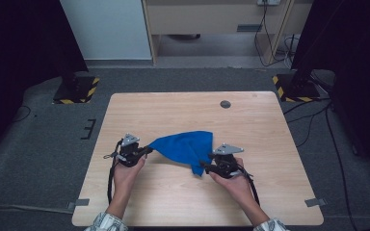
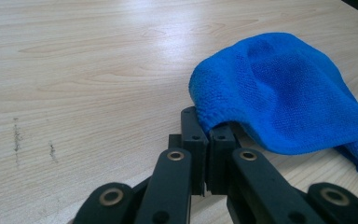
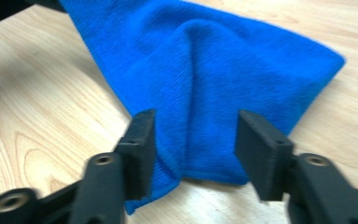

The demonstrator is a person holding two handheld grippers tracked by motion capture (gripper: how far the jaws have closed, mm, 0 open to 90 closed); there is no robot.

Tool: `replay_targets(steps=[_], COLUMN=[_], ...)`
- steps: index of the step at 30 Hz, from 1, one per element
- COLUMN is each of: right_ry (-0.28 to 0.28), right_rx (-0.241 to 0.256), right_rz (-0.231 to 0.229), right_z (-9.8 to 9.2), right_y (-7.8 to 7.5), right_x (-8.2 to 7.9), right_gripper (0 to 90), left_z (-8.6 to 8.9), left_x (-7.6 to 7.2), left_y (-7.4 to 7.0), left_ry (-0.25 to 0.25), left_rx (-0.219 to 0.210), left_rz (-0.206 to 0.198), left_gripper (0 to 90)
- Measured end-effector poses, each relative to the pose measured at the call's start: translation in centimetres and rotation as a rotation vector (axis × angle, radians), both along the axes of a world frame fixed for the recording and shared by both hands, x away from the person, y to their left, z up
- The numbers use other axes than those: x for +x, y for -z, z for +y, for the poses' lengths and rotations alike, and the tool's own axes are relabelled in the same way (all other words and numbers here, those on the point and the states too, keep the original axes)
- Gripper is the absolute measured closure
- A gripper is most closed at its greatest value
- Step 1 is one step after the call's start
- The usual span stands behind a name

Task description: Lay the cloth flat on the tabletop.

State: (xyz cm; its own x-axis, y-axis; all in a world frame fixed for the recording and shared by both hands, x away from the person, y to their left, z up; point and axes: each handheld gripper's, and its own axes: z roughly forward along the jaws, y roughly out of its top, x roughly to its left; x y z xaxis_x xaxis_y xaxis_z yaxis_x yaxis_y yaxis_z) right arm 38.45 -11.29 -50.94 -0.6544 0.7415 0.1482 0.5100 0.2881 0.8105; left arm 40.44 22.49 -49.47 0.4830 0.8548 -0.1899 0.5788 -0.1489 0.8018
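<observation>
One blue cloth [image 1: 187,146] lying crumpled near the middle of one pale wooden table [image 1: 173,110], stretched between two grippers. Left gripper [image 2: 208,135] clenched on the cloth's edge, jaws pressed together. Right gripper [image 3: 193,140] released, jaws spread wide to either side of a cloth corner. One dark round disc [image 1: 225,104] toward the far edge. Grey carpet [image 1: 43,144] around, two black-and-yellow striped stand bases [image 1: 76,90] beyond
</observation>
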Motion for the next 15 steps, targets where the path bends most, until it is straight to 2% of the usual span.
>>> replay_targets(steps=[3,7,15], right_ry=[0.004,-0.005,-0.02], right_rx=[-0.001,-0.009,-0.072], right_rz=[0.024,0.039,0.046], right_z=[0.5,1.0,2.4], right_y=[0.5,1.1,2.6], right_x=[-0.1,-0.3,-0.6], right_gripper=[37.5,32.8,37.3], left_z=[0.0,0.1,0.2], left_x=[0.0,0.0,0.0], left_y=[0.0,-0.1,-0.1], left_ry=[-0.001,-0.006,-0.015], left_rx=[0.0,-0.001,-0.008], left_rz=[-0.002,-0.006,-0.008], left_gripper=[88.0,88.0,88.0])
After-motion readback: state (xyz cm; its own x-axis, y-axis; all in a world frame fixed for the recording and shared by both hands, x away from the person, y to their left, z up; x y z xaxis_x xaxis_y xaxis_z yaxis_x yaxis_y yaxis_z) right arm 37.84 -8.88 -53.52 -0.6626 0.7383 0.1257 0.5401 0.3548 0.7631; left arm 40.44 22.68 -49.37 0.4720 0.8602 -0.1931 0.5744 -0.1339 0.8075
